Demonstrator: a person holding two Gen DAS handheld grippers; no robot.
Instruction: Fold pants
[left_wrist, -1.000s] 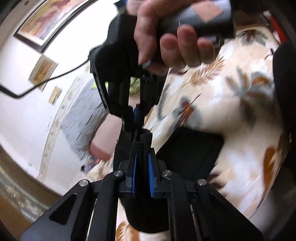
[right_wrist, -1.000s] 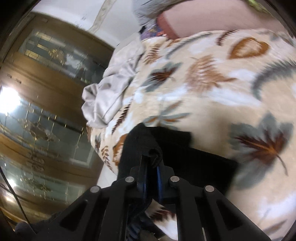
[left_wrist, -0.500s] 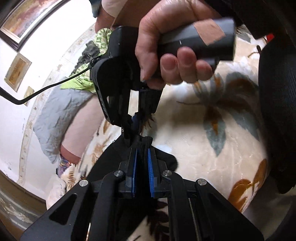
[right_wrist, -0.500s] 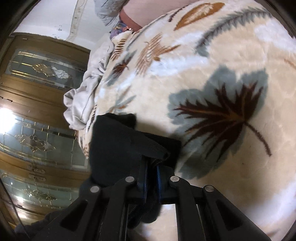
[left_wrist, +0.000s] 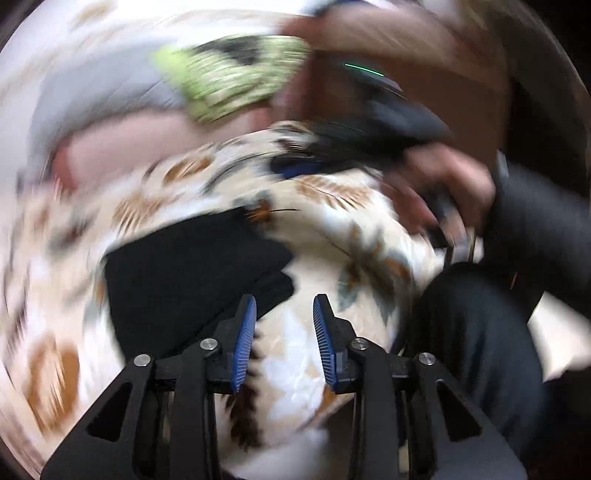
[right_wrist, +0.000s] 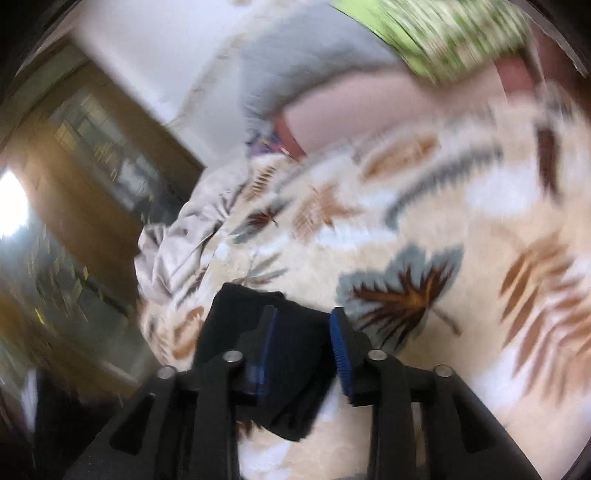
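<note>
1. Left wrist view: the left gripper (left_wrist: 283, 332) has its jaws spread wide with nothing between them; only the leaf-patterned blanket (left_wrist: 332, 229) shows in the gap. The black pants (left_wrist: 184, 273) lie on the blanket as a compact dark bundle with layered edges, just beside the left-hand finger and free of it. Further off, toward the pillows (left_wrist: 122, 147) at the head of the bed, the right hand (left_wrist: 443, 184) carries the right gripper (left_wrist: 295, 168), whose blue pads are too smeared to read from here. The whole picture is blurred by motion.

2. Right wrist view: the right gripper (right_wrist: 303, 343) also stands wide apart. The pants (right_wrist: 258, 325) sit low in the picture near the bed edge that faces the wooden cabinet (right_wrist: 74, 184). Dark cloth fills part of the gap between the jaws, but they are not closed on it; whether a pad touches the fabric I cannot tell. A crumpled pale sheet (right_wrist: 177, 240) lies at that same edge, beyond the pants.

3. Progress, as a judgement: the garment is already reduced to a small stacked packet and neither gripper holds it, so the folding looks done or close to it. What may be left is squaring the layers or pressing the bundle flat.
</note>
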